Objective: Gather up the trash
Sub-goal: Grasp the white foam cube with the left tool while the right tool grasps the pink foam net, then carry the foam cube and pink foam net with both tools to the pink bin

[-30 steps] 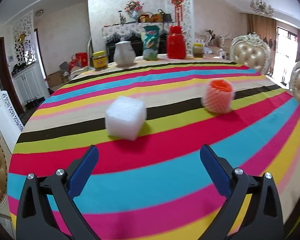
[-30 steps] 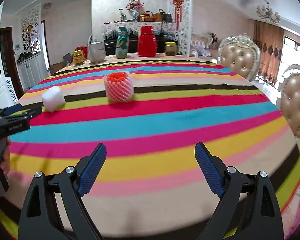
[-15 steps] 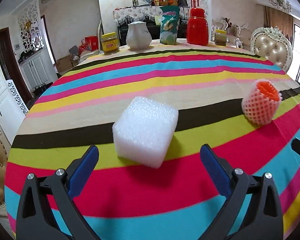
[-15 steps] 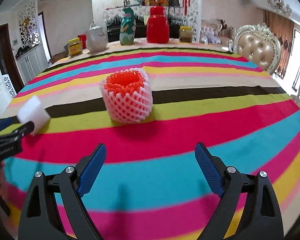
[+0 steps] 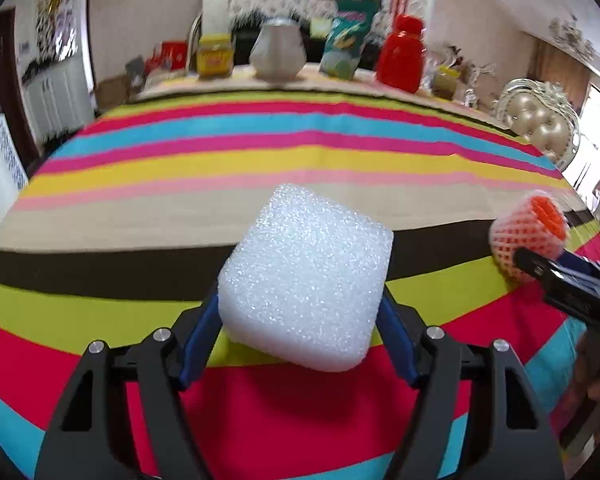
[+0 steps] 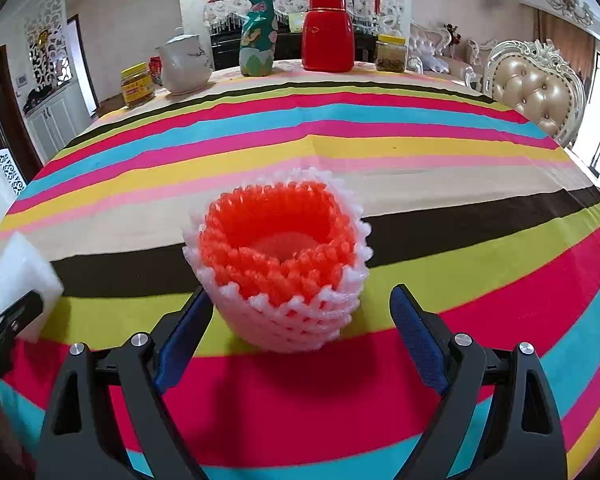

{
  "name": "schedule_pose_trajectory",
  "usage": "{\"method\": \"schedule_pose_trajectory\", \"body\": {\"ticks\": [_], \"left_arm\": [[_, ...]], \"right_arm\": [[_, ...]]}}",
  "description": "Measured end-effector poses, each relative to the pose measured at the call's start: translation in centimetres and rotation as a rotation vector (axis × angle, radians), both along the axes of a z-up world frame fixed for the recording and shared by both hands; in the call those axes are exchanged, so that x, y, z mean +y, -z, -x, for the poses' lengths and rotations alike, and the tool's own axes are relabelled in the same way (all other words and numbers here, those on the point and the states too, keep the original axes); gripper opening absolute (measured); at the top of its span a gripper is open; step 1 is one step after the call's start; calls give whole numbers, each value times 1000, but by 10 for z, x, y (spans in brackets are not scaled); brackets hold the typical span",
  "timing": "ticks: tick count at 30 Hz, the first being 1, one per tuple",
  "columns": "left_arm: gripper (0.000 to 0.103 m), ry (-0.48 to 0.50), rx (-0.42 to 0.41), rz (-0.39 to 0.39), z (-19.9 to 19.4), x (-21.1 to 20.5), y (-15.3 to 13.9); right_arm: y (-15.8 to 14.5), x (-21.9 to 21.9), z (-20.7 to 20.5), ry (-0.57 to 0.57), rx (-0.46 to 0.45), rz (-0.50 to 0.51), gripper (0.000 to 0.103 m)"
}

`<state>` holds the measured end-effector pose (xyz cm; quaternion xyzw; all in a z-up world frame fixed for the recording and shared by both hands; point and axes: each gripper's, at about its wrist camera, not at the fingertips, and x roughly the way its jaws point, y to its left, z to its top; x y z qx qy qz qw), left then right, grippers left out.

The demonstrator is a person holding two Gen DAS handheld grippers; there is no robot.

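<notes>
The white foam cube [image 5: 306,278] now sits between the blue-padded fingers [image 5: 199,330] of the left gripper [image 5: 300,320], which are closing on it; both pads look to be touching its sides, whereas half a second ago they stood wide apart with the cube still ahead of them. The cube rests on the striped cloth of the desk [image 5: 260,160], over the lime and red bands near the camera.

The right gripper [image 6: 300,320] has come much closer to the white and orange foam fruit net [image 6: 278,264]. A second ago the net stood far off to the left; now it fills the gap between the fingers [image 6: 414,338], which are spread wide and clear of it on both sides. The net stands upright on the lime and red stripes.

At the far edge of the desk stand a yellow-lidded jar [image 6: 137,84], a white ceramic jug [image 6: 184,64], a teal snack bag [image 6: 257,36] and a red flask [image 6: 327,32].
</notes>
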<state>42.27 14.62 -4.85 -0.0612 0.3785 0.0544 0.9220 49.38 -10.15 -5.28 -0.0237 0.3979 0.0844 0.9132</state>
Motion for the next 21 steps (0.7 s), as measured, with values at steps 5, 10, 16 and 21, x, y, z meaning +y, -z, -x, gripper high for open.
{"method": "schedule_pose_trajectory", "body": {"ticks": [5,10,16,21], "left_arm": [[69,22,-69,-65,11,-14,-10],[69,3,-107,-55,18,-10,-15],[69,1,-145,-67,21,-11,-20],[69,-3,-184,-82,27,-13,-24]], "right_arm": [[0,4,-1,2,-6,18,50],[-5,4,16,2,-55,30,38],[-6,0,51,-27,-41,2,38],[-7,-5,87,-35,-46,-16,38]]}}
